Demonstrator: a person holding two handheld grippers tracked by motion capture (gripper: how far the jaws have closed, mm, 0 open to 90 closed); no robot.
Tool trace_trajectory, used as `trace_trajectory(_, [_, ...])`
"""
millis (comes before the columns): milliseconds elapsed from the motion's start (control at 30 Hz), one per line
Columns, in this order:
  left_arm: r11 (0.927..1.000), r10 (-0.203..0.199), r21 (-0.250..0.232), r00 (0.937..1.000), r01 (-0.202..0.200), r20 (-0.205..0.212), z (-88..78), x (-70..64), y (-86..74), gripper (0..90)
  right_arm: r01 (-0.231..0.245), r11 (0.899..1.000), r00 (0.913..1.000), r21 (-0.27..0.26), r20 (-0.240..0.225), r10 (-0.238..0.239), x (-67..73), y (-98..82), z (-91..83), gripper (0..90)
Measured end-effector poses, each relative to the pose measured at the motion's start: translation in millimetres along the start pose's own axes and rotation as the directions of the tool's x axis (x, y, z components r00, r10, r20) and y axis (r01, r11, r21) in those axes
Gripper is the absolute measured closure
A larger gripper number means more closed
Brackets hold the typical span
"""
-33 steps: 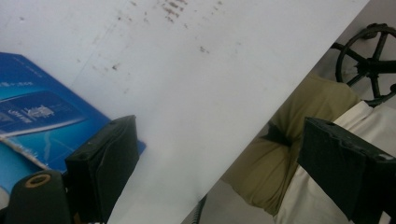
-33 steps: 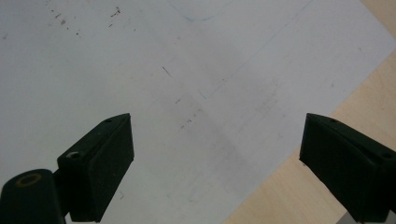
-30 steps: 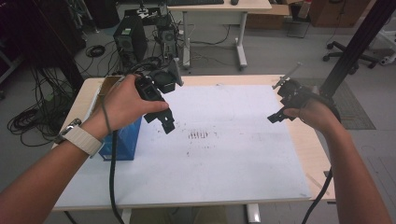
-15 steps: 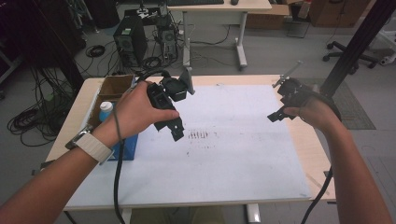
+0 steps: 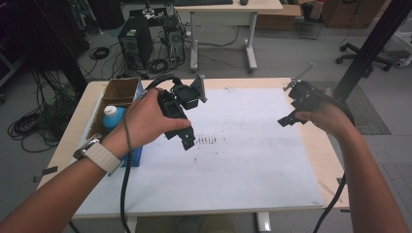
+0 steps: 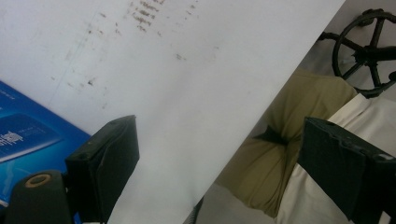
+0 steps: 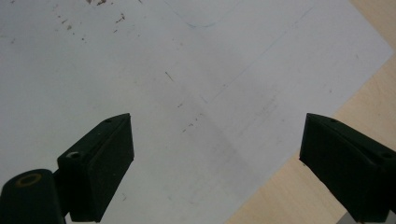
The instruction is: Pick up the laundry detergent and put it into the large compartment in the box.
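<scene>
Left tongs (image 5: 187, 141) wide open, empty, over white sheet (image 5: 233, 160), right tongs (image 5: 286, 120) likewise

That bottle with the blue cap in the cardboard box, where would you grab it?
Likely by the blue cap, coming straight down from above. The bottle stands upright inside the cardboard box, whose walls block its sides, so its top is the one part in reach.

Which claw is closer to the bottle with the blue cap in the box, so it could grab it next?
Probably the left claw. It hangs open beside the cardboard box holding the bottle, at the table's left side. The right claw, also open, hovers over the far right of the white sheet.
</scene>
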State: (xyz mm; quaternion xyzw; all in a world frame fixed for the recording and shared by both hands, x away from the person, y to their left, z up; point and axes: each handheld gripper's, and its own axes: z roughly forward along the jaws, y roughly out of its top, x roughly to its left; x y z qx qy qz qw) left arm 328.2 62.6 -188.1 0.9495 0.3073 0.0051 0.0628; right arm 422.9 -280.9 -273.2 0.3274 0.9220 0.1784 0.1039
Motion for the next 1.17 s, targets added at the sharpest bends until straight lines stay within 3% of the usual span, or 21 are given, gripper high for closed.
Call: trace_trajectory(1167, [0.9998, -0.005, -0.018, 0.9999, 0.005, 0.016, 1.6, 6.5, 1.1, 13.0, -0.003, 1.0, 1.0, -0.007, -0.004, 0.003, -1.7, -1.7, 3.3, 10.0])
